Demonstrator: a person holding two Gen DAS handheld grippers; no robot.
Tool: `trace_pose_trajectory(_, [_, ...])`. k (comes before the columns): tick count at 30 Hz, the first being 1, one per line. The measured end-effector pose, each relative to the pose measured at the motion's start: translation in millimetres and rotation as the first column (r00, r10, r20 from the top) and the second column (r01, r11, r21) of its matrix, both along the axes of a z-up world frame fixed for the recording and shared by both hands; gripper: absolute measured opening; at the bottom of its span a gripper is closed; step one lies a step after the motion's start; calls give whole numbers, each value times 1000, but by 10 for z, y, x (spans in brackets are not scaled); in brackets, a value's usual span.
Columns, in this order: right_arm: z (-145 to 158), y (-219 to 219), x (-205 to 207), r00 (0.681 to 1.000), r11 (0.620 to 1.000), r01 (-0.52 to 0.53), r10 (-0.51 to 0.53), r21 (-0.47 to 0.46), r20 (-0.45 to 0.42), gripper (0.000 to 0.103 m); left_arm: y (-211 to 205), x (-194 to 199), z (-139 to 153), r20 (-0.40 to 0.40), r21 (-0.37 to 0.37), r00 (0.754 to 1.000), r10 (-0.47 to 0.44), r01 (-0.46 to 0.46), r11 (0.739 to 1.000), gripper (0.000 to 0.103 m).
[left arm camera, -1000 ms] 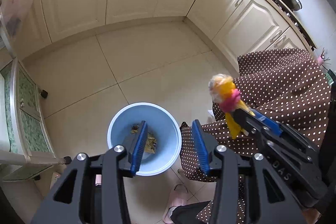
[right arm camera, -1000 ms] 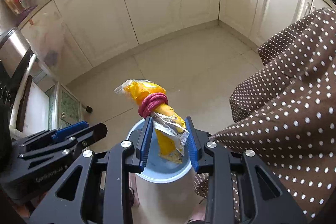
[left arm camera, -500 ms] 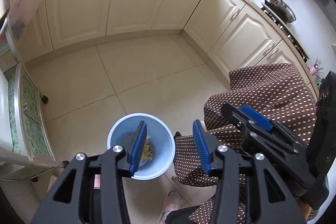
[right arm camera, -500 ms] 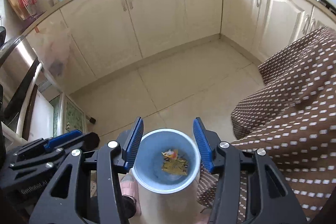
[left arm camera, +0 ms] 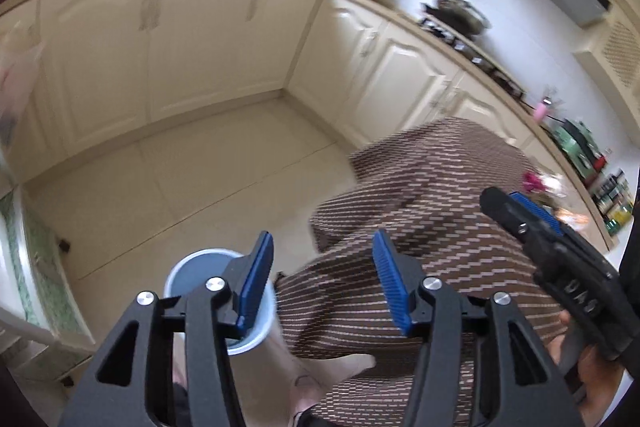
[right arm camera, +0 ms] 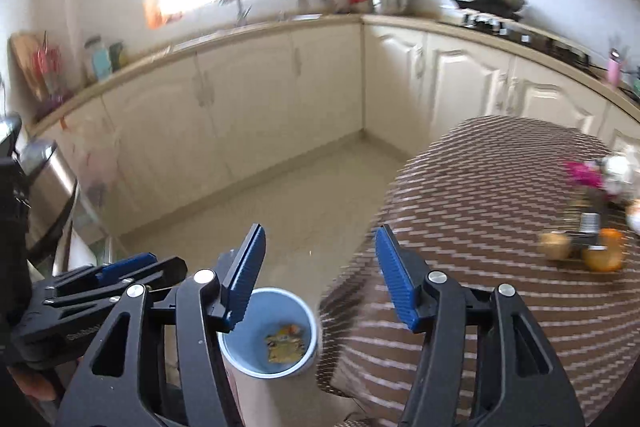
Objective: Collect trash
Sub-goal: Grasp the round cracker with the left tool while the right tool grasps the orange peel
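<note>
Kitchen floor [right arm camera: 320, 187]: pale tiles run in front of you to the cream cabinets [right arm camera: 248, 107] that wrap the corner; both views are smeared by motion.
Table [right arm camera: 500, 195]: it fills your right side under a brown dotted cloth that hangs down just beside the bin. Small things stand at its far right: something pink [right arm camera: 584, 174], two orange round things [right arm camera: 604, 255] and a dark bottle, too blurred to name further.
Bin [right arm camera: 306, 311]: a light blue round bin stands on the floor at the cloth's edge, low in both views, below your two tools.
Trash [right arm camera: 285, 343]: a yellow wrapper lies flat on the bin's bottom, clear of both tools.
Your right gripper [right arm camera: 320, 267]: its jaws have just been opening and now stand well apart with nothing between the blue pads; through the gap you see the bin's rim and the cloth.
Your left gripper [left arm camera: 323, 271]: its jaws have also just been opening, part-way wide and bare, with the cloth's edge showing beyond. Your hand [left arm camera: 592, 367] shows at the right tool's handle.
</note>
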State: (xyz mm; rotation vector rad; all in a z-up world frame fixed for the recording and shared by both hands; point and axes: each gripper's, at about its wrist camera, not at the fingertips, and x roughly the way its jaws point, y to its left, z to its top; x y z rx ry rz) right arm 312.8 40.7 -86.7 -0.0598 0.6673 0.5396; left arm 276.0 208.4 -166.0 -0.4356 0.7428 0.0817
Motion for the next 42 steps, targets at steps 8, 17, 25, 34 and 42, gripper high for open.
trace_pose_trajectory(8, [348,-1345,-21,972,974,225,-226,32,68,58,-1187,300,400,42,58,976,-216,213,975,53])
trace_pose_trajectory(17, [90,-2274,145,920,920,391,-391,-37,6,62,-2488,851,373,-56,216,901,-431,433,875,53])
trace_pose_trajectory(25, [-144,-2480,305,918,918,390,-394,-68,-47,62,-2702,1296,180,-110,245,900,-421,435,866,52])
trace_pose_trajectory(34, [-156,-2405,461,928,929,363,-367,-73,-63,62,-2772,1533,73,-138,268,908,-397,419,867,33])
trace_pose_trajectory(42, [-175,-2163,570,949,948,298,-307,-112,-71,62,-2555,1341,168,-68,233,923,-378,383,894,23])
